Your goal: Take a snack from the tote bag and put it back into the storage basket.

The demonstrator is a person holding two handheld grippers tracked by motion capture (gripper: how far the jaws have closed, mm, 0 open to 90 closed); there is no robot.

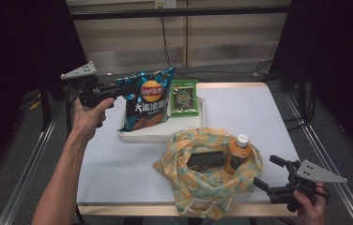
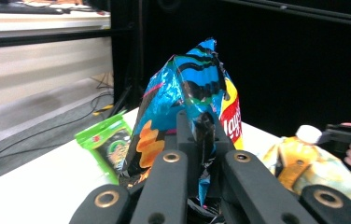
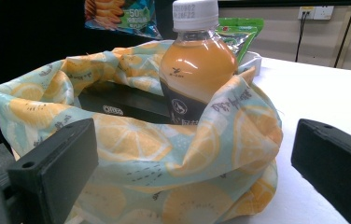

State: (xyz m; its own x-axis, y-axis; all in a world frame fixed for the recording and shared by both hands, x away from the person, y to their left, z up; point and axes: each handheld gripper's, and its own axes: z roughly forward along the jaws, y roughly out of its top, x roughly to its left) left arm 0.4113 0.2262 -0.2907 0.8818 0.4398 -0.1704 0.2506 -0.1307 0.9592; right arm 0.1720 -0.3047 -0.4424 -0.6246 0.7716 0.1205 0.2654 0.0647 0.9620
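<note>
Left gripper view looks along the left gripper (image 2: 197, 140), whose jaws are clamped on the edge of the chip bag (image 2: 187, 88); crumpled foil sits pinched between them. The high view shows what that close view cannot: the chip bag (image 1: 147, 98) stands upright over the near left part of the white tray (image 1: 151, 135), held at its upper left corner by the left gripper (image 1: 118, 88); whether its bottom rests on the tray is hard to tell. A green packet (image 1: 184, 97) lies in the tray just beside the bag.

Right gripper view has the right gripper (image 3: 187, 168) with jaws spread wide, nothing between the pads, facing the cloth bag (image 3: 164, 158). It shows the bag's contents up close: an orange bottle (image 3: 196, 70) standing upright with a white cap, and a dark box (image 3: 127, 105) beside it. In the high view the right gripper (image 1: 271, 176) sits at the table's (image 1: 240, 112) near right corner, near the cloth bag (image 1: 210, 171).
</note>
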